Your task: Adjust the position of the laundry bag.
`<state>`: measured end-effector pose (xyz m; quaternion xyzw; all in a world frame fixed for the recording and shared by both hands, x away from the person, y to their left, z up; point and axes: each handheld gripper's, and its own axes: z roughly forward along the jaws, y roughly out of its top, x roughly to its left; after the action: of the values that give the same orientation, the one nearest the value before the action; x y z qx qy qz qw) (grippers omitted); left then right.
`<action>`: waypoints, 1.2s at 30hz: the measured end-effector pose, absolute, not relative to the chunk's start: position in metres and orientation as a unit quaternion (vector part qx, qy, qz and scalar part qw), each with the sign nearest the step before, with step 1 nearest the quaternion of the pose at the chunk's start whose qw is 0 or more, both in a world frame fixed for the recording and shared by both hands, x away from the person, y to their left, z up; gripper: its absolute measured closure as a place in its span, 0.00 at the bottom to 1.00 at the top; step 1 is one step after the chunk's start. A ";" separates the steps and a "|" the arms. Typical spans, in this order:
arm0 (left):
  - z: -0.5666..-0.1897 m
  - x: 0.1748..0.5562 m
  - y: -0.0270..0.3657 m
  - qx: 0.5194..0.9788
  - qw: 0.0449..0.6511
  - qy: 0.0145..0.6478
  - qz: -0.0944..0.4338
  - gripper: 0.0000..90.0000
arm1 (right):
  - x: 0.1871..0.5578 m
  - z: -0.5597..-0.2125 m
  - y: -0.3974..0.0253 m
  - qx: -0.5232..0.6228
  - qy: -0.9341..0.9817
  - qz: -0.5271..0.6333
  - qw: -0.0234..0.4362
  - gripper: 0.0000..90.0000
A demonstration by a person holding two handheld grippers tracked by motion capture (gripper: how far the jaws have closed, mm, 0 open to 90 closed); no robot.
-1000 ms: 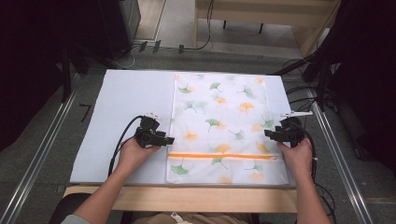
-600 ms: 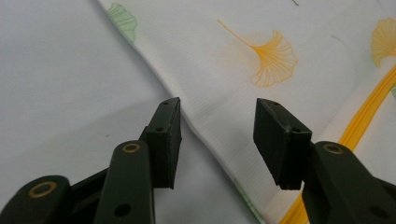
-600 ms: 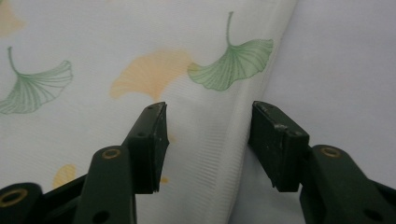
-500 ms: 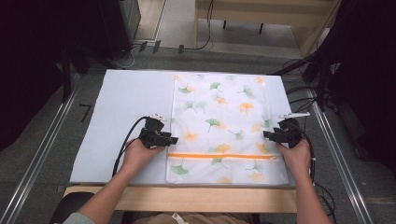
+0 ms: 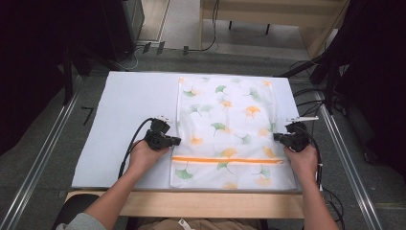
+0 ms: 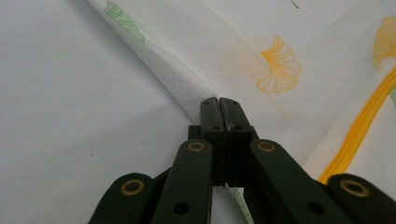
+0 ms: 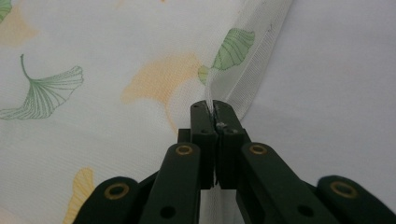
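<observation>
Pinching opposite side edges of the mesh laundry bag (image 5: 225, 129), both jaws closed on fabric; gripper views reveal weave, high view the orange zipper (image 5: 227, 160)

Left gripper (image 6: 219, 103), jaws closed on the raised edge of a white mesh bag (image 6: 243, 70) printed with ginkgo leaves, its orange zipper (image 6: 359, 126) at right, above a white table cover (image 6: 70, 102).
</observation>
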<state>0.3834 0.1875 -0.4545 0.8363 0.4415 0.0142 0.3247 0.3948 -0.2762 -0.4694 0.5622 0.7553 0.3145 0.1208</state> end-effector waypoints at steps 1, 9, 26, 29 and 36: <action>-0.453 0.384 0.188 0.837 0.326 0.440 0.011 1.00 | 0.395 -0.469 -0.276 0.564 0.753 0.316 0.120 1.00; -0.445 0.385 0.194 0.830 0.339 0.442 0.002 1.00 | 0.394 -0.465 -0.275 0.565 0.751 0.323 0.115 1.00; -0.433 0.384 0.229 0.812 0.350 0.466 -0.002 1.00 | 0.399 -0.457 -0.251 0.531 0.773 0.331 0.101 1.00; -0.431 0.383 0.238 0.807 0.351 0.475 0.000 1.00 | 0.401 -0.456 -0.244 0.525 0.777 0.335 0.098 1.00; -0.427 0.379 0.255 0.802 0.347 0.486 0.010 1.00 | 0.405 -0.453 -0.225 0.510 0.786 0.339 0.088 1.00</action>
<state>0.3785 0.2554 -0.4266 0.8024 0.4857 0.0101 0.3466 0.4046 -0.2253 -0.4535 0.5097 0.7856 0.3395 0.0885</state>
